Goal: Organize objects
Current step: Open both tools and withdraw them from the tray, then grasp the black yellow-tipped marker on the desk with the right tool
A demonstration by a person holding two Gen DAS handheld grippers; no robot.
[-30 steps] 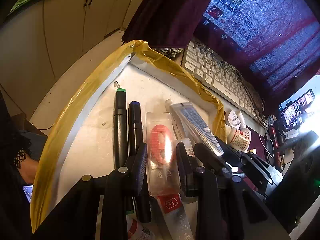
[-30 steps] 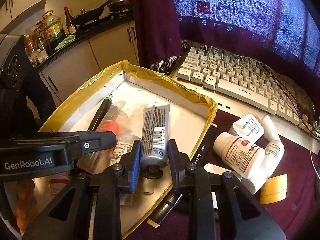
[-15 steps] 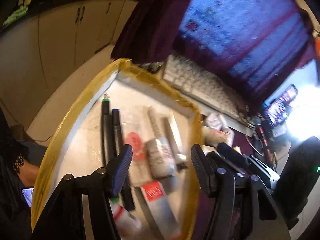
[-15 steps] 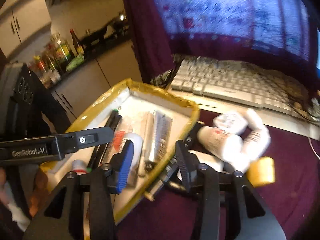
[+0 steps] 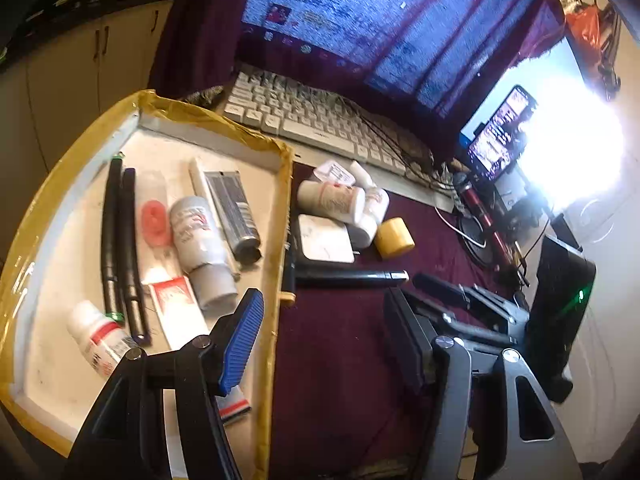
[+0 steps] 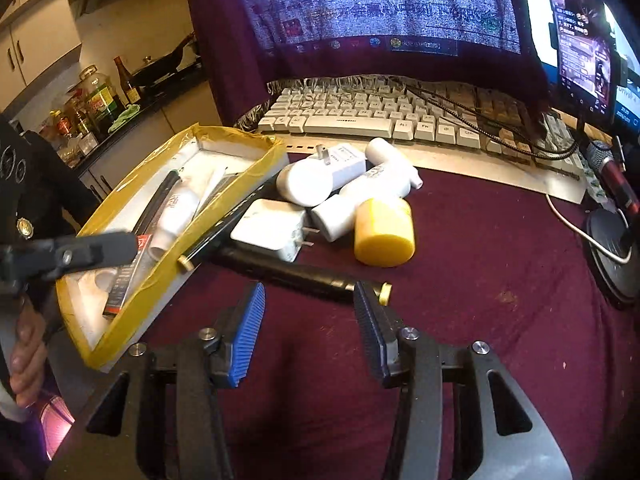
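Holding both tongs wide open and empty, we are hovering the left tongs (image 5: 324,336) over the right edge of the yellow-taped tray (image 5: 280,208) and the right tongs (image 6: 310,320) above the maroon tablecloth (image 6: 480,280). We are seeing two black pens (image 5: 120,240), a grey tube (image 5: 234,208), a grey squeeze bottle (image 5: 198,240) and a small red-labelled bottle (image 5: 100,340) lying inside the tray. We are facing a long black pen (image 6: 288,272) lying just ahead of the right tongs, with a white charger (image 6: 270,228), a yellow cap (image 6: 384,232) and white pill bottles (image 6: 308,182) clustered beyond it, near the white keyboard (image 6: 380,120) on the table.
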